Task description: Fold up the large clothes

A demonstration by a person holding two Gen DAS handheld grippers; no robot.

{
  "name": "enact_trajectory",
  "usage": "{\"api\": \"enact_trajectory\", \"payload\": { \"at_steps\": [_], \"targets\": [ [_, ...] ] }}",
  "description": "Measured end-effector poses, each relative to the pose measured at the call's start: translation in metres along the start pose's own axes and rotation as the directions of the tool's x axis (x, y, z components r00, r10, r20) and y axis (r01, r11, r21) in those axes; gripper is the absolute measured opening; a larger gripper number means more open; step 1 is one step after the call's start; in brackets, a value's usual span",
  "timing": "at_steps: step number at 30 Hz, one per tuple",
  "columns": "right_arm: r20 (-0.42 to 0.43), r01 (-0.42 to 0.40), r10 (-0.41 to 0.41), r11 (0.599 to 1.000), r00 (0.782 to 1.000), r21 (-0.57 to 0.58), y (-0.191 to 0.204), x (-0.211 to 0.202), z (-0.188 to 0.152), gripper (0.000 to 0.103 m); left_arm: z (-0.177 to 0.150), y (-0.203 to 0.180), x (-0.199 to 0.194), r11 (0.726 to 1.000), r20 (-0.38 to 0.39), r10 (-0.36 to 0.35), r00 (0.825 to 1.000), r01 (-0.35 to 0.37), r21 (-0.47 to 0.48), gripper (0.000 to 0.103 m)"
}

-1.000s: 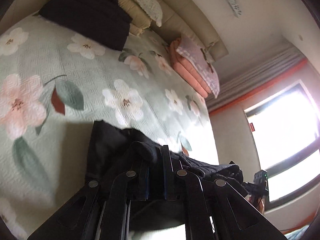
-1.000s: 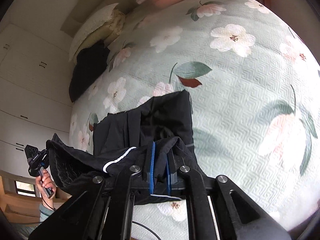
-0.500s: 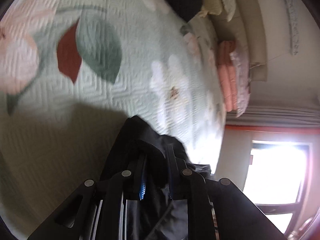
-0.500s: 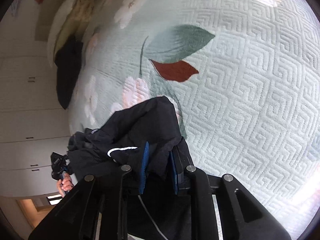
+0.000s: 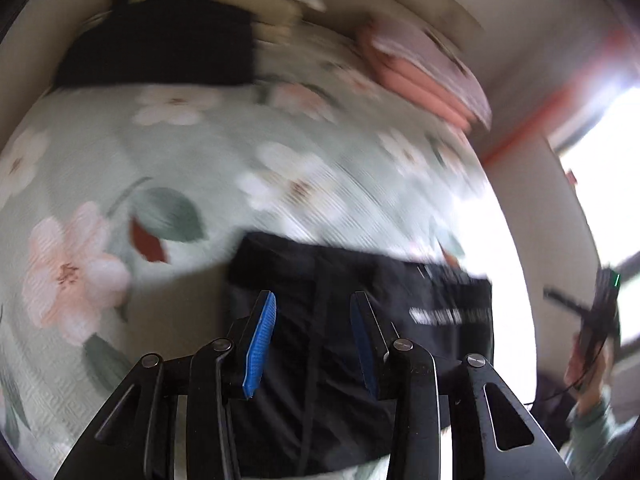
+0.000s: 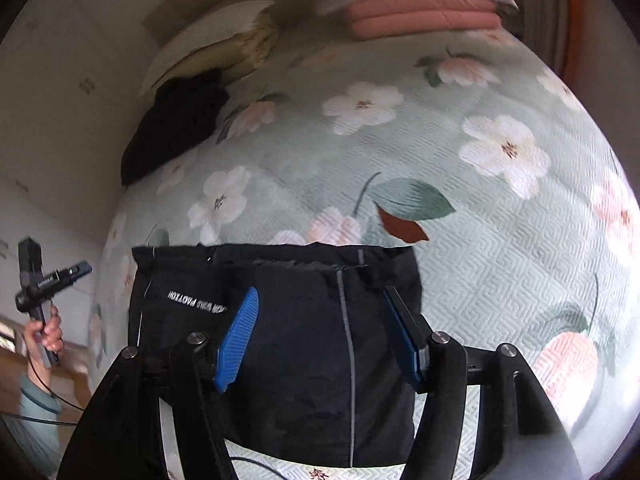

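Black folded garment with white lettering (image 6: 280,344) lying flat near the front edge of the floral quilted bed (image 6: 480,240), long axis running side to side. Left claw (image 5: 312,332) and right claw (image 6: 320,336) both wide open, empty, hovering directly above it, neither obviously nearer.

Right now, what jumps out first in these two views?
The black garment, folded into a neat rectangle with white lettering, lies on the floral bedspread right in front of both grippers. The left gripper and right gripper have their blue-padded jaws wide open, holding nothing. A dark clothes pile and pink folded blankets sit at the far end of the bed.
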State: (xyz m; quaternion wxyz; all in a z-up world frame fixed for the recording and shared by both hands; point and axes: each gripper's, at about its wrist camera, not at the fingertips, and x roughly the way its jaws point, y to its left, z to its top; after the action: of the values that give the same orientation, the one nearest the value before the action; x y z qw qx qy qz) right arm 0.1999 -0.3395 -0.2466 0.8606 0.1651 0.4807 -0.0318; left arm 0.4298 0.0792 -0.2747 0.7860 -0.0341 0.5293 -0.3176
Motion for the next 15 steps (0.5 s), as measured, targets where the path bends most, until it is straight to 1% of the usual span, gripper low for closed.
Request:
{"api": "enact_trajectory", "payload": {
  "at_steps": [2,3,5,6,7,9,10,12,13,14,15],
  "targets": [
    [0.001,0.019,-0.019,0.996,1.000,-0.088,0.038,0.007,-0.014,0.066,-0.022,-0.045,0.019,0.993,-0.057,-0.036,0.998,0.043,0.114,0.040],
    [0.003,0.030,-0.030,0.991,1.000,-0.128,0.055,0.011,-0.020,0.066,-0.034,-0.067,0.029,0.984,-0.092,-0.045,0.995,0.060,0.170,0.040],
    [0.010,0.033,-0.031,0.982,0.999,-0.184,0.082,0.024,-0.033,0.066,-0.053,-0.101,0.044,0.961,-0.132,-0.076,0.988,0.108,0.253,0.040],
    [-0.004,0.026,-0.028,0.978,1.000,-0.208,0.091,0.037,-0.038,0.066,-0.061,-0.118,0.057,0.946,-0.147,-0.071,0.987,0.113,0.302,0.040],
    [-0.017,0.032,-0.036,0.975,0.999,-0.220,0.098,0.050,-0.042,0.066,-0.064,-0.126,0.065,0.942,-0.145,-0.055,0.988,0.099,0.320,0.040],
    [-0.028,0.027,-0.034,0.976,0.999,-0.216,0.102,0.073,-0.047,0.066,-0.066,-0.133,0.088,0.943,-0.151,-0.009,0.988,0.058,0.326,0.040],
    [-0.032,0.031,-0.039,0.976,0.999,-0.214,0.102,0.088,-0.049,0.066,-0.064,-0.131,0.100,0.947,-0.141,0.016,0.990,0.030,0.318,0.040],
    [-0.050,0.085,-0.098,0.973,0.994,-0.216,0.097,0.126,-0.049,0.066,-0.060,-0.119,0.130,0.953,-0.126,0.084,0.989,-0.043,0.300,0.040],
    [-0.085,0.110,-0.129,0.972,0.988,-0.206,0.091,0.151,-0.049,0.066,-0.056,-0.108,0.142,0.960,-0.134,0.099,0.986,-0.059,0.275,0.040],
    [-0.121,0.141,-0.164,0.974,0.979,-0.178,0.083,0.174,-0.048,0.065,-0.052,-0.096,0.155,0.972,-0.151,0.088,0.985,-0.052,0.228,0.040],
    [-0.183,0.117,-0.140,0.985,0.973,-0.128,0.070,0.202,-0.047,0.066,-0.046,-0.081,0.166,0.988,-0.169,0.047,0.984,-0.021,0.153,0.040]
  ]
}}
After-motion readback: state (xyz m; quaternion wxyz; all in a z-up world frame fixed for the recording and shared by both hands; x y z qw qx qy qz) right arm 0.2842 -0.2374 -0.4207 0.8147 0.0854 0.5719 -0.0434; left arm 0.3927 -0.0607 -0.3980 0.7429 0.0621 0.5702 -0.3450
